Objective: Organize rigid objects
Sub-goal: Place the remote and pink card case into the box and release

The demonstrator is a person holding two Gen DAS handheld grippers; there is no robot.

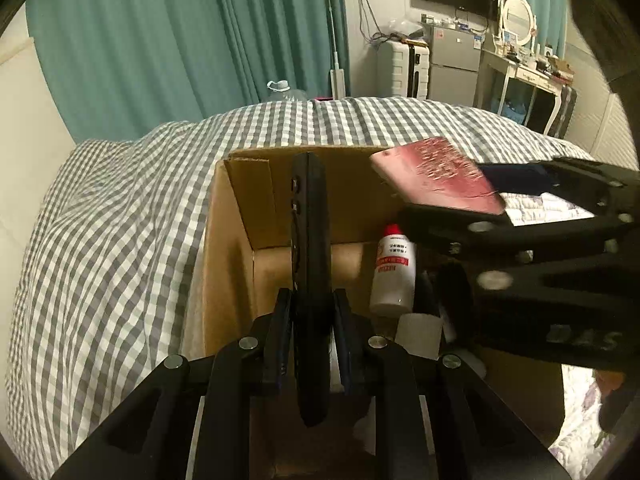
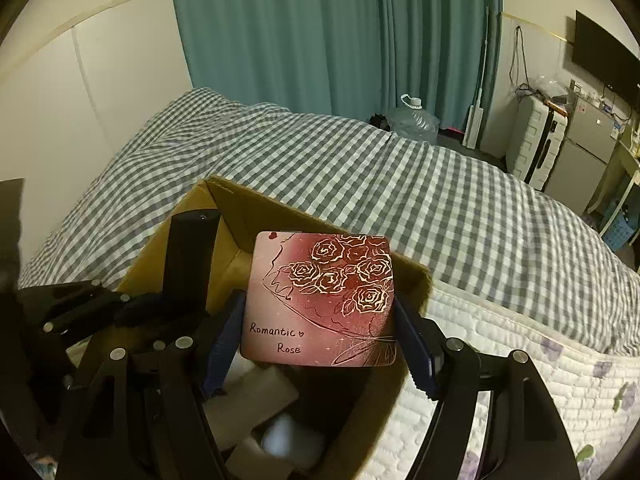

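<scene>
My left gripper (image 1: 312, 316) is shut on a black remote control (image 1: 310, 240), held edge-up over the open cardboard box (image 1: 228, 248). My right gripper (image 2: 320, 320) is shut on a flat red box printed "Romantic Rose" (image 2: 320, 300), held above the same cardboard box (image 2: 264, 208). The red box (image 1: 436, 176) and the right gripper also show at the right of the left wrist view. The remote (image 2: 188, 256) and the left gripper show at the left of the right wrist view. A white bottle with a red cap (image 1: 394, 272) lies inside the box.
The box sits on a bed with a grey checked sheet (image 2: 400, 184). White blocks (image 2: 256, 396) lie in the box bottom. Teal curtains (image 2: 320, 32), a water jug (image 2: 412, 120), a white suitcase (image 2: 536, 140) and a small fridge (image 1: 456, 60) stand beyond the bed.
</scene>
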